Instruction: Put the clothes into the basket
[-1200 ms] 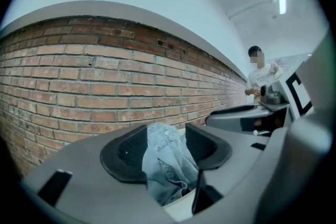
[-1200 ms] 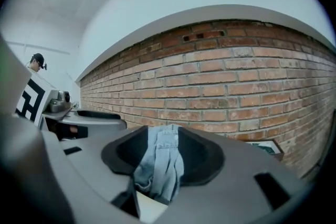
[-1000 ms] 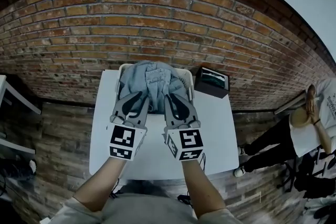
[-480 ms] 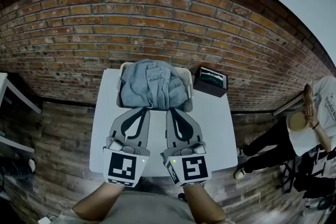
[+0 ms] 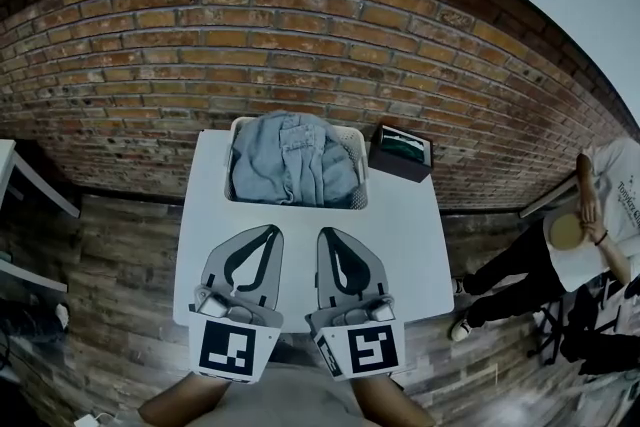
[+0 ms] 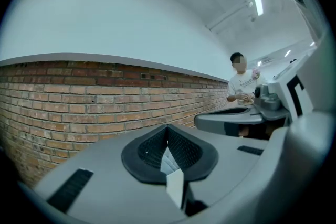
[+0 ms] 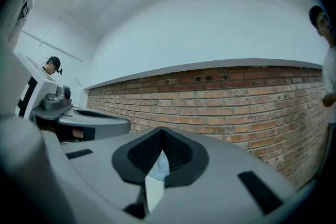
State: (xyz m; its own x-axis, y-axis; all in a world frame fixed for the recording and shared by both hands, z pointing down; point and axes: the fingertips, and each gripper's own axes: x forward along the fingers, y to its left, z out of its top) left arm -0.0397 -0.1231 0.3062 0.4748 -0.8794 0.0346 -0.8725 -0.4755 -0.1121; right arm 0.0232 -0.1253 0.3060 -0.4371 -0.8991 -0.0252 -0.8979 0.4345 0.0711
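The left tongs [image 5: 268, 233] and right tongs [image 5: 330, 237] are both pressed together and empty, over the near part of the bench [image 5: 412, 250], well apart from the basket [image 5: 357, 150]. The clothes [image 5: 293, 167] are heaped in the basket, bulging above its rim. Loose folds probably slide out over the rim if the basket is bumped.

The clothes [image 5: 295, 160] lie in the basket [image 5: 357, 199] at the far edge of the desk [image 5: 410, 245], before the brick wall [image 5: 300, 35], a box [image 5: 402, 153] just to its right. The left gripper [image 5: 268, 233] and right gripper [image 5: 328, 235] are side by side over the desk's near half
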